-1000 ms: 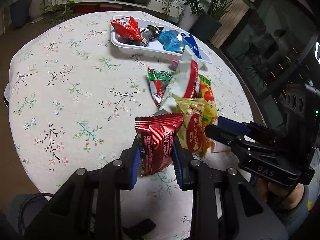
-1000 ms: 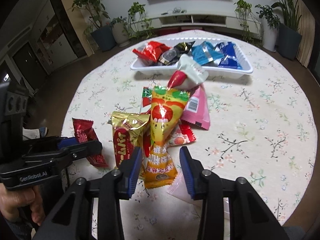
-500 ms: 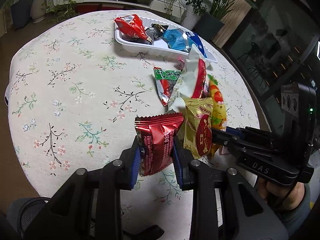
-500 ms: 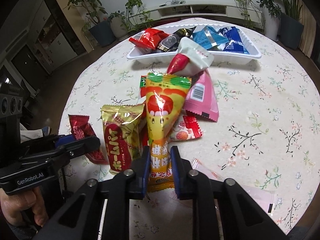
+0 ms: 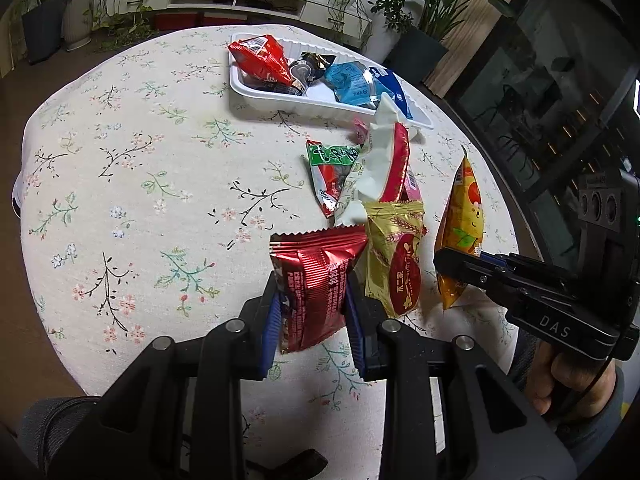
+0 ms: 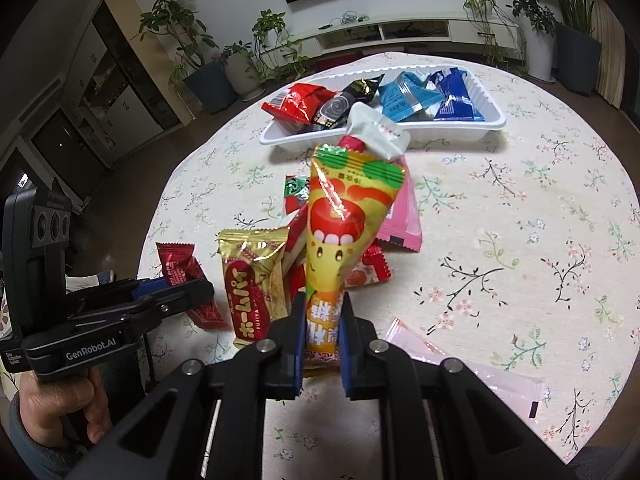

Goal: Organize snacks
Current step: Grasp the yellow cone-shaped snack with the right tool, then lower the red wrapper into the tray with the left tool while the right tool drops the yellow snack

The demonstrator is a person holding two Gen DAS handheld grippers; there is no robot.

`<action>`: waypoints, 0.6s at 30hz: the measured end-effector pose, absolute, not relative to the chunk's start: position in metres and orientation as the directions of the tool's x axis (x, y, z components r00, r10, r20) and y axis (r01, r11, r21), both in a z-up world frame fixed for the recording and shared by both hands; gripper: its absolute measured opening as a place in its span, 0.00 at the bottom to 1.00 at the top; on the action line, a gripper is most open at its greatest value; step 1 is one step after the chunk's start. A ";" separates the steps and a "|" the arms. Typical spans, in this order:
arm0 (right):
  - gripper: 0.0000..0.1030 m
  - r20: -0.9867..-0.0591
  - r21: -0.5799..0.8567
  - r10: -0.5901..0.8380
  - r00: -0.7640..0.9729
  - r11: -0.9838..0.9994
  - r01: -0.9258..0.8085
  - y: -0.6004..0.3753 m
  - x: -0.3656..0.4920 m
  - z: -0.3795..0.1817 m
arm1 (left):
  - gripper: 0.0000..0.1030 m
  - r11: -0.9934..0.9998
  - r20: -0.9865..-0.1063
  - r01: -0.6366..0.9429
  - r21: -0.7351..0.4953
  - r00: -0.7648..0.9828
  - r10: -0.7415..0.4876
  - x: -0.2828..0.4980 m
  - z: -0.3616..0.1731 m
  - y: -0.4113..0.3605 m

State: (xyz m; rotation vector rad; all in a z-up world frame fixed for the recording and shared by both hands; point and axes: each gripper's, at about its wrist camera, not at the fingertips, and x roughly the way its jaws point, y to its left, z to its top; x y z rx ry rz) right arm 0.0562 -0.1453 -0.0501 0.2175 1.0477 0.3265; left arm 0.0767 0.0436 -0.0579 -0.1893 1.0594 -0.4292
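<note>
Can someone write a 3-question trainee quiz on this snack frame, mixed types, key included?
1. True or false: the left tongs are shut on the red foil packet.
2. Which packet do the right tongs hold? A) gold packet B) yellow cone-shaped packet C) pink packet
3. Fill in: the two blue packets lie in the white ____.

Key: 1 true; 2 B; 3 tray. The right tongs have just been closing, and the yellow packet's lower end is pinched between their pads.
</note>
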 end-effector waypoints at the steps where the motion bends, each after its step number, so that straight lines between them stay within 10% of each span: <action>1: 0.14 -0.808 0.330 0.367 0.460 0.930 -0.163 -0.146 0.056 -0.049 | 0.26 0.902 -0.802 0.251 -0.351 0.418 -0.428 0.077 -0.057 0.043; 18: 0.13 -0.776 0.358 0.377 0.505 0.923 -0.139 -0.174 0.061 -0.022 | 0.23 0.910 -0.793 0.255 -0.326 0.450 -0.410 0.083 -0.044 0.045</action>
